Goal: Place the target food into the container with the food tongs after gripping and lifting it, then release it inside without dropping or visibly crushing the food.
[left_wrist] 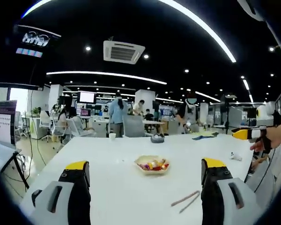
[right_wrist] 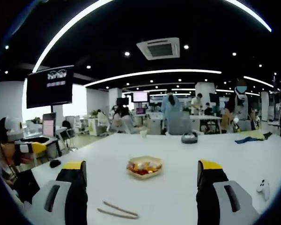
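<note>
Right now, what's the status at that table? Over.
Both grippers open, holding nothing: left, right. Tongs lie untouched on table. Food in tray mid-table. Nothing in the way.

I can't make out what foods fill the container (left_wrist: 152, 165); they're too small. My own hand at the right edge is cut off.

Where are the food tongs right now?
The food tongs lie flat on the white table, untouched, nearer the camera than the food tray, between both open grippers' views.
</note>
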The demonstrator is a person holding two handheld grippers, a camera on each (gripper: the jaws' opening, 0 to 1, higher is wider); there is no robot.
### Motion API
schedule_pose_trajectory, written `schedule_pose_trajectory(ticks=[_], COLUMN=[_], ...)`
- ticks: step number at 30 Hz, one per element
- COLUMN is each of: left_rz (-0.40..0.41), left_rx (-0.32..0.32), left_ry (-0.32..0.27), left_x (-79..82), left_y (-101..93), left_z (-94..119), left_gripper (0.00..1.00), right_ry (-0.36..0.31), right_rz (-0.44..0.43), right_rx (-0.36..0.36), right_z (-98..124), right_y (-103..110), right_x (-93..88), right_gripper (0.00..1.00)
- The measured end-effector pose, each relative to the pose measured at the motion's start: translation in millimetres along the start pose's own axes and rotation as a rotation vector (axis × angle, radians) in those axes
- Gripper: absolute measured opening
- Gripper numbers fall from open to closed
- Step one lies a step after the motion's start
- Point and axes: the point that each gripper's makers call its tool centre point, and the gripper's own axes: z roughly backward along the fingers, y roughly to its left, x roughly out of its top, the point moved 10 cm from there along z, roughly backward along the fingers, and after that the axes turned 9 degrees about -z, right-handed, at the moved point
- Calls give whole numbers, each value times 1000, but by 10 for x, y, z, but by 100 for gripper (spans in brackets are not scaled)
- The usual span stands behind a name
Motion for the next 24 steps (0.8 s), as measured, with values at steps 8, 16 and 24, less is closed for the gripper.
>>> schedule_pose_trajectory(ticks=[8,16,24], left_rz=[-14,-17,-9], left_rx=[14,24,28], left_ry=[21,29,38], left_x=[6,27,17], left_y=[-69,-130,-183], left_z=[79,43,-5], left_gripper=[99,99,99], right_ry=[8,-7,-3], right_rz=[-37,-56,-67], right_rx=[5,5,-11], right_z=[36,94,108], right_y=[-124,-225,-353], right_x=[-68,-78,-72], right_gripper=[99,98,98])
